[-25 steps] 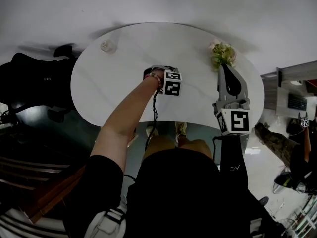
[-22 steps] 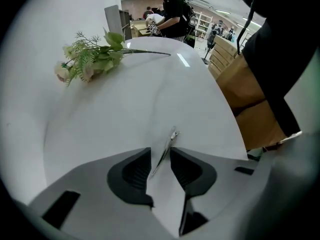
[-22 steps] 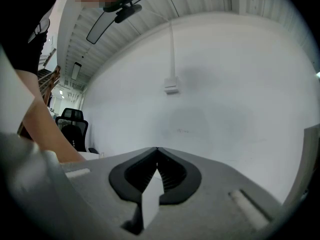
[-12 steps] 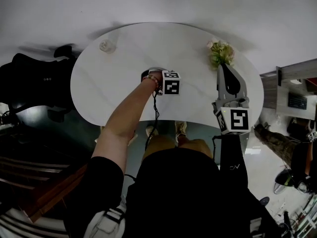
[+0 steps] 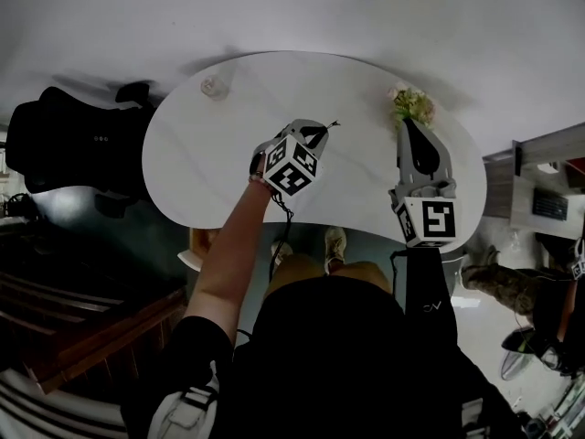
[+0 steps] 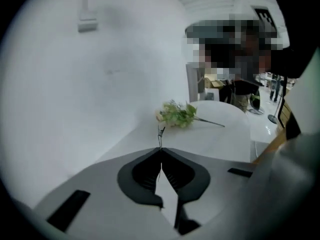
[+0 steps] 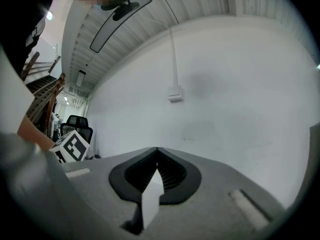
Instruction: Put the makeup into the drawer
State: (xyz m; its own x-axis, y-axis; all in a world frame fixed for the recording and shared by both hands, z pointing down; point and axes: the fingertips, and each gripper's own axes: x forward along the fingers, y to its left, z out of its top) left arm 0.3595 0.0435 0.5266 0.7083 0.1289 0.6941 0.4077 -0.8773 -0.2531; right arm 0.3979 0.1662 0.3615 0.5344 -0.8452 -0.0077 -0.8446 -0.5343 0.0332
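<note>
**Makeup item** [image 5: 331,123] [image 6: 160,135]: a thin, dark, wire-like sliver. Only a short end shows beyond the jaw tips and the rest is hidden between the pads. It is too small to tell what kind of item it is. Its long axis runs on along the gripper's own line and points toward the flower sprig. It is held off the surface above the middle of the counter.

**Left hand-held gripper** [image 5: 322,128] [image 6: 160,149]: grey shell with black ribbed pads. The jaws are closed, pinching the makeup item at the very tips. It is tilted, with the marker cube toward the near edge.

**Right hand-held gripper** [image 5: 409,123] [image 7: 157,149]: the same build. The jaws are closed on each other with nothing between them. It sits over the right end of the counter with its tips just beside the flower sprig.

**Counter** [image 5: 215,167] [image 6: 220,134]: white, smooth and kidney-shaped. The near edge is partly covered by the person's arm and torso.

**Flower sprig** [image 5: 413,104] [image 6: 176,115]: pale blooms and green leaves on a thin stem. It lies flat near the far right edge.

**Small round object** [image 5: 213,86]: pale and possibly glass, at the far left edge. It is hard to make out.

**Office chair** [image 5: 69,144] [image 7: 80,121]: black, standing beyond the left end of the counter. It is partly cut off in the right gripper view.
</note>
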